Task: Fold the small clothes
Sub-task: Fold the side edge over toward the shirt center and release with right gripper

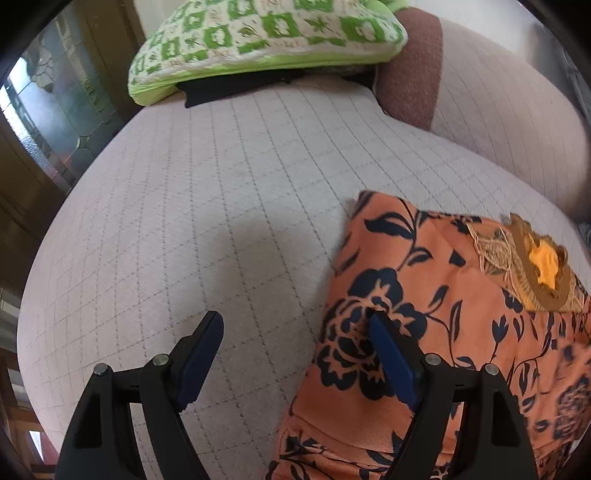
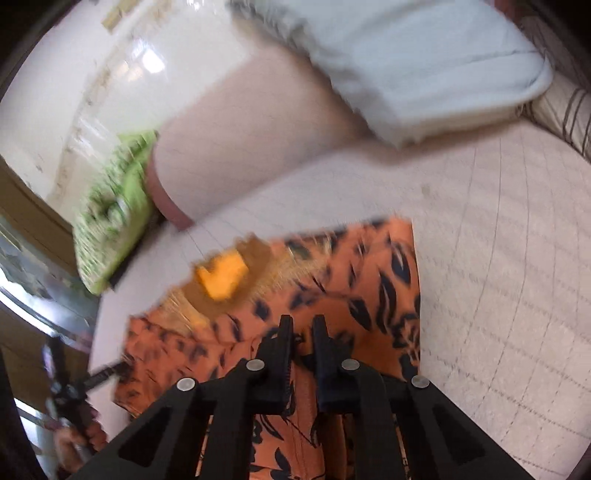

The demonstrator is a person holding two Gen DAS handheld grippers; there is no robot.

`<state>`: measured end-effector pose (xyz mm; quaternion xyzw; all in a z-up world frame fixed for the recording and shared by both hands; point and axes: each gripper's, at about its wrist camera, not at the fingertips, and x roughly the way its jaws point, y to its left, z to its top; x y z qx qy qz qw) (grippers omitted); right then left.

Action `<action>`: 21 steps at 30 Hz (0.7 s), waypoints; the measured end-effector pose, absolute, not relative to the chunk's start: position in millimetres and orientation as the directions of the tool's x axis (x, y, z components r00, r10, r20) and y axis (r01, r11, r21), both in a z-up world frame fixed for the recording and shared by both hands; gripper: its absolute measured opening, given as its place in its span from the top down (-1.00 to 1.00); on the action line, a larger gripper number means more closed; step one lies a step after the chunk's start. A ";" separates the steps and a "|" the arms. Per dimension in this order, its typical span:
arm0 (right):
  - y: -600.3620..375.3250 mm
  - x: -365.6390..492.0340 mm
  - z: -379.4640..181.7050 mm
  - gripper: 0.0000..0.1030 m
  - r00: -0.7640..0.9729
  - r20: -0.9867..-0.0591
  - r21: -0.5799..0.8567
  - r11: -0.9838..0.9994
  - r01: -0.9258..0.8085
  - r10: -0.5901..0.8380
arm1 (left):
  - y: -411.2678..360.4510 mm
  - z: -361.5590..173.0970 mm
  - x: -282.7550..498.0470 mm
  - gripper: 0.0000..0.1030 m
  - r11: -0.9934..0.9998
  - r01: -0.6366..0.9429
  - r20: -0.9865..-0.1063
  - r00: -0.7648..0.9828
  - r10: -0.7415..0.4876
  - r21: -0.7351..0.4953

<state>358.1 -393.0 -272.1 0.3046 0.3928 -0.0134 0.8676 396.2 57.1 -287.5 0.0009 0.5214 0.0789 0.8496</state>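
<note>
An orange garment (image 1: 443, 314) with a dark blue flower print lies folded on the pale checked seat (image 1: 207, 206); its tan neck trim with a yellow lining (image 1: 543, 266) faces away from me. My left gripper (image 1: 295, 317) is open over the garment's left edge, with its right finger above the print and its left finger above bare seat. In the blurred right wrist view my right gripper (image 2: 303, 321) hangs over the middle of the garment (image 2: 354, 280), jaws nearly together, and I see no cloth pinched between them.
A green and white patterned pillow (image 1: 266, 33) lies at the far end over a black item (image 1: 236, 88), beside a brown cushion (image 1: 410, 66). A white cloth (image 2: 424, 62) lies at the back of the seat (image 2: 498, 258). A wooden door with glass (image 1: 48, 110) stands to the left.
</note>
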 end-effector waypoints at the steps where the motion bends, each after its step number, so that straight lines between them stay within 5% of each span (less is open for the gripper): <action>1: -396.1 357.4 -266.4 0.80 0.713 -0.670 0.527 0.809 0.261 0.207 | 57.9 -285.7 395.9 -0.59 0.986 -0.141 -0.881 0.451 0.141 0.086; 6: -416.3 365.3 -263.2 0.80 0.760 -0.638 0.521 0.798 0.302 0.128 | 50.1 -284.0 395.4 -0.59 0.986 -0.147 -0.862 0.485 0.145 0.083; 12: -428.0 389.3 -314.4 0.68 0.648 -0.753 0.467 0.787 0.404 0.115 | 26.8 -303.1 396.6 -0.59 0.984 -0.085 -0.873 0.453 0.180 0.158; 15: -433.8 377.6 -294.4 0.45 0.688 -0.721 0.481 0.774 0.412 0.081 | 29.4 -296.0 395.0 -0.59 0.985 -0.096 -0.867 0.468 0.174 0.146; 18: -427.8 356.7 -265.4 -0.21 0.761 -0.649 0.461 0.792 0.400 -0.007 | 32.0 -288.6 391.8 -0.59 0.986 -0.106 -0.859 0.485 0.165 0.130; 21: -399.4 350.8 -247.1 -0.20 0.786 -0.616 0.439 0.851 0.289 0.050 | 24.8 -277.4 383.5 -0.59 0.990 -0.085 -0.839 0.526 0.137 0.109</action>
